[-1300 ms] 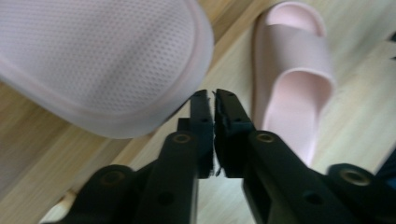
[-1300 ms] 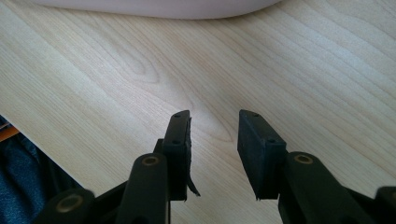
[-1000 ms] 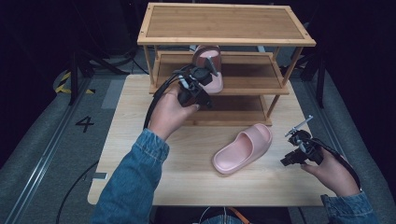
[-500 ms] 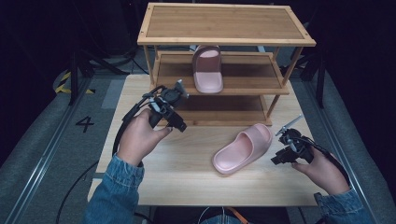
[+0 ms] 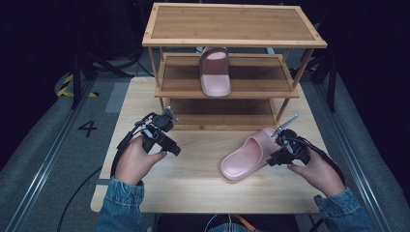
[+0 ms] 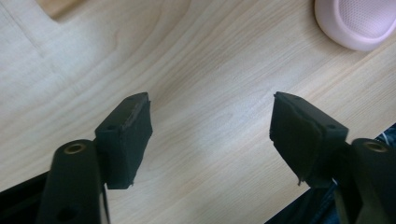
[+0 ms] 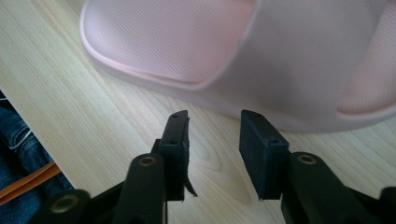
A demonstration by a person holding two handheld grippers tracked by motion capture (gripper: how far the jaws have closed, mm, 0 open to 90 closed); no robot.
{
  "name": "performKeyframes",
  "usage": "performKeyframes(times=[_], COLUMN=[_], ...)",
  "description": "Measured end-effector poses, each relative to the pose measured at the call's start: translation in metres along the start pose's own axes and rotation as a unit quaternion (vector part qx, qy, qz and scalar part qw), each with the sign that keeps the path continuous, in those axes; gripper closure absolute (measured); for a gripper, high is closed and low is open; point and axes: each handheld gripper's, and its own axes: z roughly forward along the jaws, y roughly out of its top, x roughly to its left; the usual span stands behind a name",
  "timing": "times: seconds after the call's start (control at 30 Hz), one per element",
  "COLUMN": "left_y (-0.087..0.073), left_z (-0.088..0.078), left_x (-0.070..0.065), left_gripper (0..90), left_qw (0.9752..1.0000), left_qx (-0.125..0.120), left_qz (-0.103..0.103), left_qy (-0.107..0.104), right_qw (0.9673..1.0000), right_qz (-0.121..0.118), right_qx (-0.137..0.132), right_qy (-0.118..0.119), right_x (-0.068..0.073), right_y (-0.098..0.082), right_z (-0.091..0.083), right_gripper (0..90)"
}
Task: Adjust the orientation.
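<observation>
The right gripper (image 7: 212,140) stands narrow and empty just before the slipper (image 5: 246,155) at the lower right of the table (image 5: 203,193). With so small a gap, it may push the slipper away instead of gripping. The left gripper (image 6: 210,135), whose jaws have just been opening, is wide and empty.

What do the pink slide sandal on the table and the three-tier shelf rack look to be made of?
The pink slide sandal on the table looks like moulded foam or soft rubber: matte, one piece, with a fine dotted footbed. The three-tier shelf rack looks like bamboo or light wood, with visible strip grain and a smooth finish.
</observation>
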Motion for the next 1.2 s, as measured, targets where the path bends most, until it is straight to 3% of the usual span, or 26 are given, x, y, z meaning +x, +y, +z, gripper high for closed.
performKeyframes(times=[0.13,0.37,0.47,0.57,0.6,0.63,0.93,1.07,1.2], left_y=[-0.008,-0.013,-0.015,-0.015,-0.015,-0.015,-0.011,-0.007,0.001], left_z=[0.004,0.004,0.004,0.006,0.007,0.008,0.008,0.011,0.012], left_x=[0.003,0.008,0.008,0.01,0.008,0.008,0.007,0.006,0.003], left_gripper=[27.9,30.2,30.2,30.5,30.5,30.6,30.6,30.5,30.6], left_qw=[0.9999,0.9995,0.9993,0.9994,0.9992,0.9993,0.9996,0.9997,0.9999], left_qx=[-0.01,-0.008,-0.007,-0.002,-0.004,-0.003,0.0,0.001,0.006], left_qz=[-0.008,-0.024,-0.029,-0.02,-0.033,-0.027,-0.022,-0.016,0.003], left_qy=[-0.002,0.02,0.022,0.03,0.024,0.026,0.019,0.017,0.015], right_qw=[1.0,0.9995,0.9994,0.9993,0.9993,0.9993,0.9996,0.9996,0.9996], right_qz=[-0.005,-0.028,-0.032,-0.037,-0.036,-0.035,-0.022,-0.013,0.0], right_qx=[-0.001,-0.005,0.001,0.002,0.006,0.009,0.017,0.021,0.02], right_qy=[-0.002,-0.012,-0.011,-0.009,-0.007,-0.009,-0.004,-0.014,-0.019], right_x=[0.002,0.011,0.013,0.016,0.017,0.017,0.011,0.01,0.005], right_y=[0.007,0.024,0.03,0.034,0.034,0.035,0.028,0.02,0.009], right_z=[0.004,0.011,0.019,0.026,0.029,0.031,0.032,0.029,0.023], right_gripper=[72.2,86.2,87.4,88.0,88.1,88.1,88.1,86.7,86.2])
